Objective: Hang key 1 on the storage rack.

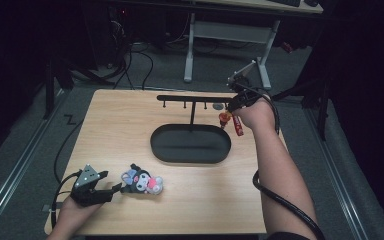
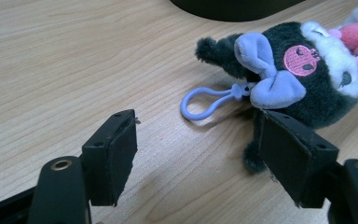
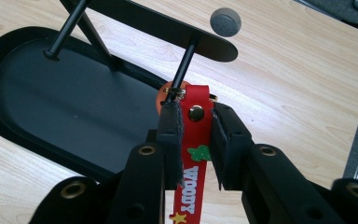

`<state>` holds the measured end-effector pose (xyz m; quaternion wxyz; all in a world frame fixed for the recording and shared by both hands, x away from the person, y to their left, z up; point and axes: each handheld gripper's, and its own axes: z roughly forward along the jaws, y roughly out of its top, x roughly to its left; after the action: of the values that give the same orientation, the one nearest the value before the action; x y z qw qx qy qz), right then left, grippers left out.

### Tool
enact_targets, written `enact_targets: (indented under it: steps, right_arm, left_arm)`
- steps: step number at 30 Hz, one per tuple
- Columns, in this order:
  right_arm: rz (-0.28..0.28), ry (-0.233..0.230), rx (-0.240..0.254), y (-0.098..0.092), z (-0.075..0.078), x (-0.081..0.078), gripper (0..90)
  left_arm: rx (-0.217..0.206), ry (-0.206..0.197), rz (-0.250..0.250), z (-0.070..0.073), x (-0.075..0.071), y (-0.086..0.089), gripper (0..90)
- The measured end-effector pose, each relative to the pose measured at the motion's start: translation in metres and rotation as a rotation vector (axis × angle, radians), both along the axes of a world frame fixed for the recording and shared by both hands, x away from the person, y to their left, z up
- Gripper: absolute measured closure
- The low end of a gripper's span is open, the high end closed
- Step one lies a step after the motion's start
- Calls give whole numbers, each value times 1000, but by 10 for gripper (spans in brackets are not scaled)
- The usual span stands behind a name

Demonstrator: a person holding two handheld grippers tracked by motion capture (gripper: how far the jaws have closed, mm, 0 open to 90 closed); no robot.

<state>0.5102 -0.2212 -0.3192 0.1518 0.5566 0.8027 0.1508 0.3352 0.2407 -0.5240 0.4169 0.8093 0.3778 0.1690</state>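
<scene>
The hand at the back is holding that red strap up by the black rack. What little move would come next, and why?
Probably nudging the right claw slightly forward along the black metal rack's end peg. The claw grips the red "Woody" fabric strap, and the strap's gold ring sits against that peg, apparently not yet hung. The left claw waits open by the black plush keychain.

A light wooden table (image 1: 110, 125) stands on grey carpet (image 1: 25, 135) in a dim room. Behind it is a desk (image 1: 230, 30) with white legs, and dark cables (image 1: 130, 65) trail over the floor beneath. A metal rail (image 1: 15, 165) runs along each side.
</scene>
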Motion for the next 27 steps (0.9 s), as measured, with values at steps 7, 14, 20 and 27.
enact_targets:
  steps: [7, 14, 20, 27]
  right_arm:
    - [-5, -18, 3, -1, -2, 2, 748]
    - [-18, -29, -30, 1, -4, 1, 711]
    - [-10, -30, -31, -1, -5, -7, 682]
    - [-3, -29, -20, -4, -6, -17, 657]
  left_arm:
    - [-1, -1, -1, -1, 0, -1, 283]
    - [-1, 1, -3, 0, 0, 0, 283]
    - [6, 0, -4, 0, 0, 0, 283]
    - [4, -1, -5, 0, 1, -2, 283]
